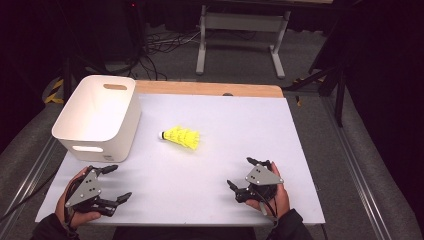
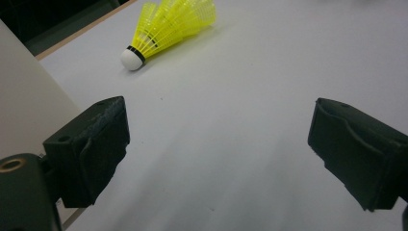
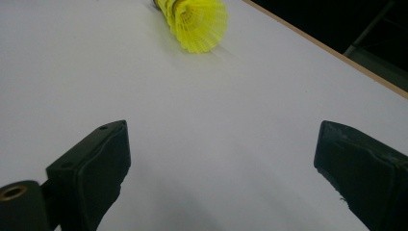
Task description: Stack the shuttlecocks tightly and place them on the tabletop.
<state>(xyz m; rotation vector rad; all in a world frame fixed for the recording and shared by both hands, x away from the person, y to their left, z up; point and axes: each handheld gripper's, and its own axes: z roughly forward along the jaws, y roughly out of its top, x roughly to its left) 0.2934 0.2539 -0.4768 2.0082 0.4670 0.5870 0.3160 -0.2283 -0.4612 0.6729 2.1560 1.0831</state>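
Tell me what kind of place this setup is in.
Probably a lab or recording workspace: a white-topped table stands on grey carpet in a dark room, loose cables trail across the floor behind it, and another bench's metal legs stand beyond.

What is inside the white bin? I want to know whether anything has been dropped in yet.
The white bin shows bare inner walls and floor; its near wall hides the closest strip. The yellow shuttlecock lies outside on the table.

Yellow shuttlecock (image 1: 182,136) is lying on its side on the white desk (image 1: 240,130), mid-surface. White cork tip with a black band is pointing toward the white bin (image 1: 95,117); the flared plastic skirt is facing away from it. It is resting near the bin, not touching, and looking intact.
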